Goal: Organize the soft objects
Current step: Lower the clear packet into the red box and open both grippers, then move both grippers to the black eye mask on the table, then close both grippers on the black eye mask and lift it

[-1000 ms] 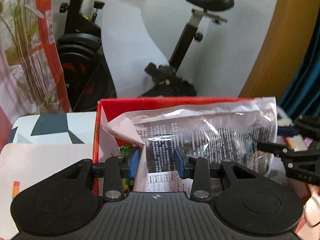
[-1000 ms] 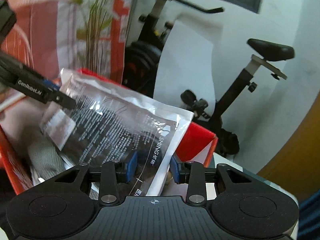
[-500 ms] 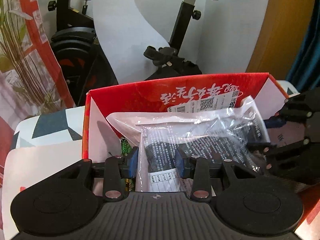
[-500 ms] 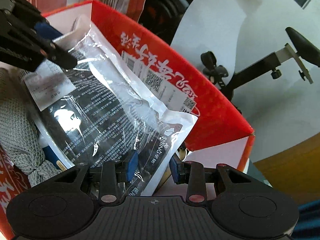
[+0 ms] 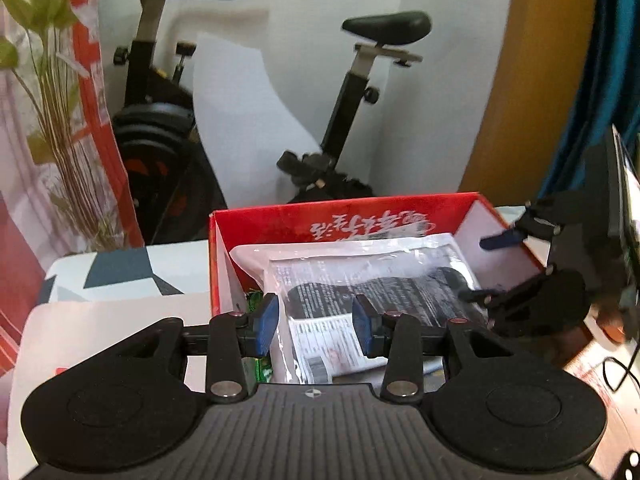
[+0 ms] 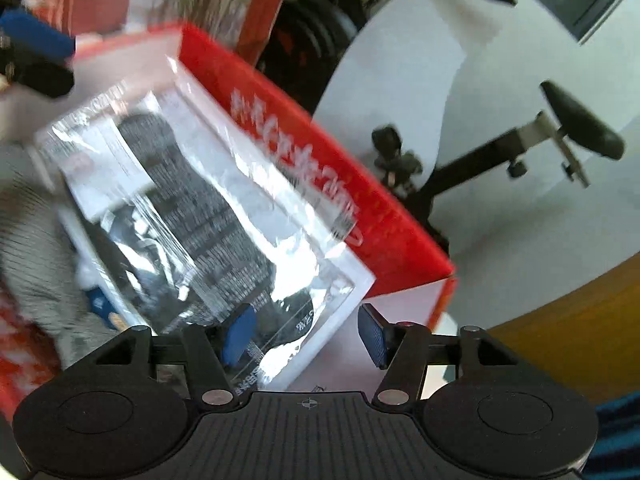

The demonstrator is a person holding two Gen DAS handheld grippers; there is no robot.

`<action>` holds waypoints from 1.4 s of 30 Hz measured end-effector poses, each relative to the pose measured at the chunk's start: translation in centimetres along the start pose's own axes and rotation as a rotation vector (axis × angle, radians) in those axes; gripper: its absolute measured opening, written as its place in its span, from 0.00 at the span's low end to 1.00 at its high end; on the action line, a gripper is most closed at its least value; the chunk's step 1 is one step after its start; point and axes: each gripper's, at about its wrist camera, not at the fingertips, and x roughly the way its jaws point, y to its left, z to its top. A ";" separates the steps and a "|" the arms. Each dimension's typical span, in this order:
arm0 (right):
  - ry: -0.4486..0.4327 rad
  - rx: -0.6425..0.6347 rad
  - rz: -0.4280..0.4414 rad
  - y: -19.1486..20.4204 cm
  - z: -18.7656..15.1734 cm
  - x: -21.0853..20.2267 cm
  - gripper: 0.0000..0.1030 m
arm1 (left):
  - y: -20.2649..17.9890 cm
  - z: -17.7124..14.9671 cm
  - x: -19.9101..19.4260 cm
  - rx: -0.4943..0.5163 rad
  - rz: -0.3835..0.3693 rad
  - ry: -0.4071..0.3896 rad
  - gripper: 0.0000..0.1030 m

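Observation:
A clear plastic bag (image 5: 380,280) with a dark garment inside lies flat in the red cardboard box (image 5: 340,210). My left gripper (image 5: 316,326) hovers over the bag's near end; its jaws are opening and the blue pads stand clear of the plastic. My right gripper (image 6: 306,336) is opening too. The bag's (image 6: 192,208) corner lies between its pads, and the right pad does not touch it. The left wrist view has the right gripper (image 5: 488,266) at the box's right wall. The left gripper (image 6: 38,58) shows top left in the right wrist view. A grey knit item (image 6: 36,248) lies beside the bag.
The red box (image 6: 320,184) stands on a patterned tabletop (image 5: 120,272) with a white sheet (image 5: 100,320) to its left. Behind it are an exercise bike (image 5: 360,120), a banner with plants (image 5: 60,120) and a wooden door (image 5: 540,80). Something green (image 5: 254,300) is tucked in the box's left corner.
The bag went down from above the box to lie flat inside it. The right jaws spread and released its corner. The left gripper drew back and up from the bag.

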 end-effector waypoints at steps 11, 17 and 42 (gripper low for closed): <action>-0.294 0.242 0.179 0.2 -3.8 -12.1 0.52 | 1.5 -5.2 -7.1 -0.015 -0.028 -0.011 0.42; -0.309 0.319 0.246 2.7 -6.6 -13.5 0.52 | 3.0 -9.8 -7.4 -0.064 -0.020 0.073 0.45; 0.000 0.503 0.380 10.9 -14.4 -5.1 0.53 | 2.9 -17.6 -2.3 -0.152 -0.022 0.260 0.51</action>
